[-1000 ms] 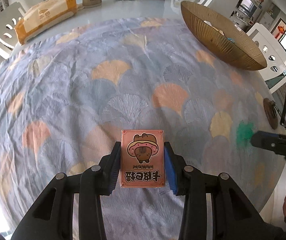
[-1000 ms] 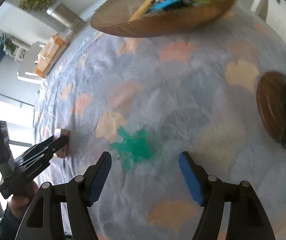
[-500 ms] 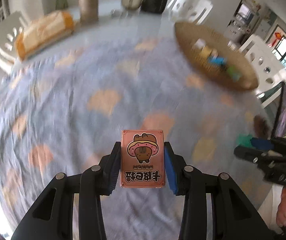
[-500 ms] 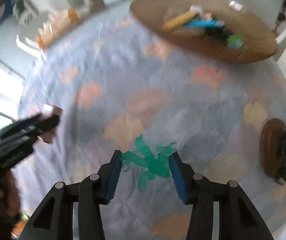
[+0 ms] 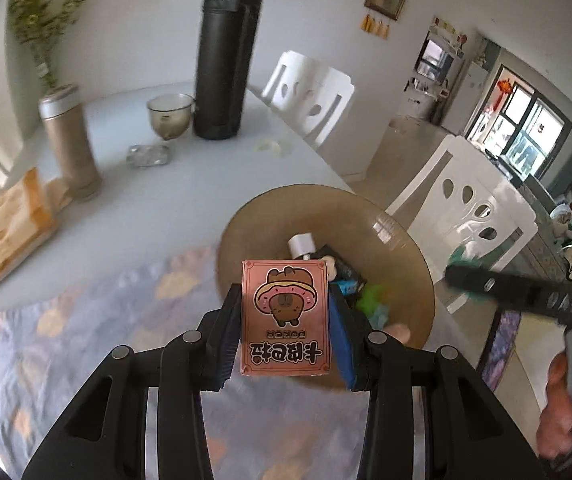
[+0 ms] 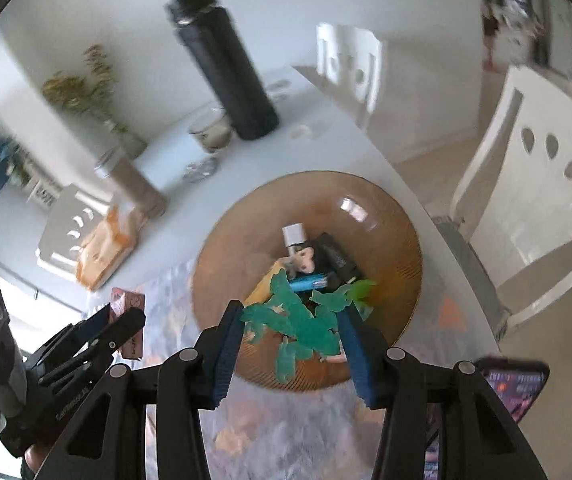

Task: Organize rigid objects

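Left gripper (image 5: 286,336) clamps pink card box (image 5: 286,318), raised at near edge of wide brown ribbed bowl (image 6: 400,224). Right gripper (image 6: 292,334) pinches green flat toy figure (image 6: 298,322) over bowl's near half. Bowl already holds small items. Best practice, by my judgement: lower each piece over open bowl floor, release one at a time, avoid colliding grippers.

two grippers: left (image 5: 286,328), right (image 6: 292,332). one pink card box (image 5: 286,320), one green lizard toy (image 6: 298,324), one brown bowl (image 6: 390,216), one black flask (image 5: 225,60), one tan tumbler (image 5: 71,140), one glass cup (image 5: 169,116), two white chairs in the left view.
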`<state>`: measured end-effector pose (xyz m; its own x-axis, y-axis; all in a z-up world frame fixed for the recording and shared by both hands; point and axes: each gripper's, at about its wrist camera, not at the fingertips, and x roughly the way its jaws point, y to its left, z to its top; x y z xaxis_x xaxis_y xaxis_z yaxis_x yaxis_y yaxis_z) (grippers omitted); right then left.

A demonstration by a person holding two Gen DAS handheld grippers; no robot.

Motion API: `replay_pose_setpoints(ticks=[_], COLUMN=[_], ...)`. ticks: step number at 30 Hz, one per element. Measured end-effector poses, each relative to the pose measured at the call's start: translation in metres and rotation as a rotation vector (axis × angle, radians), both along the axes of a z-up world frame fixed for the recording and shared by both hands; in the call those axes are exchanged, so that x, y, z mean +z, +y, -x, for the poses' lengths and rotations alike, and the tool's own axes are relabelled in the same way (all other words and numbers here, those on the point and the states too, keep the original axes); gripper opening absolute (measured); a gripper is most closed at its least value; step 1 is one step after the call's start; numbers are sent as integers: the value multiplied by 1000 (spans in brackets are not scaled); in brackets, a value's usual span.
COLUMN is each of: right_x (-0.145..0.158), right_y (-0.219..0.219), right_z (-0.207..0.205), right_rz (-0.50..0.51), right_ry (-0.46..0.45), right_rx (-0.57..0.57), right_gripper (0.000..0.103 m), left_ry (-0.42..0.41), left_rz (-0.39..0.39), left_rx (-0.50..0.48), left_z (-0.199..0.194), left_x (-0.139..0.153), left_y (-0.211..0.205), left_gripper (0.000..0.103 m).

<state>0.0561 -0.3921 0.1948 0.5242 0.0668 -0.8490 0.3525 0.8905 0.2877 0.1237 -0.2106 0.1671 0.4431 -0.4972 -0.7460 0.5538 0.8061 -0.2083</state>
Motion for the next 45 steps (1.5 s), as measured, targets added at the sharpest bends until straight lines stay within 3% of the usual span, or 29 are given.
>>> replay_pose_setpoints(ticks=[4, 8, 10, 11, 12, 20, 28, 33, 38, 41, 45], right_x=[-25, -30, -29, -28, -26, -20, -16, -13, -33, -49, -63], right_y=[-19, -15, -16, -17, -18, -14, 49, 97, 146, 176, 209], right_z=[-17, -23, -24, -22, -20, -4, 8, 19, 32, 40, 54], right_rz=[-116, -129, -125, -121, -118, -148, -97, -23, -84, -90, 23], right_ry=[111, 120, 123, 118, 106, 78, 78, 70, 107, 135, 127], right_rx=[-4, 18, 19, 17, 14, -1, 138, 238, 299, 341, 382], right_gripper=[47, 48, 53, 61, 64, 65, 65, 65, 66, 66, 66], left_ry=[52, 72, 80, 78, 73, 56, 90, 149, 154, 175, 211], left_rz=[-23, -27, -23, -16, -4, -26, -33, 31, -78, -78, -112], left_rx=[-4, -5, 6, 21, 31, 110, 195, 303, 410, 428, 484], left_z=[-15, -19, -21, -21, -21, -3, 24, 50, 75, 86, 94], left_x=[-16, -24, -23, -22, -20, -10, -9, -14, -31, -38, -51], left_y=[-25, -34, -36, -34, -31, 2, 59, 120, 163, 180, 196], left_gripper=[37, 39, 54, 66, 70, 70, 70, 75, 75, 75, 75])
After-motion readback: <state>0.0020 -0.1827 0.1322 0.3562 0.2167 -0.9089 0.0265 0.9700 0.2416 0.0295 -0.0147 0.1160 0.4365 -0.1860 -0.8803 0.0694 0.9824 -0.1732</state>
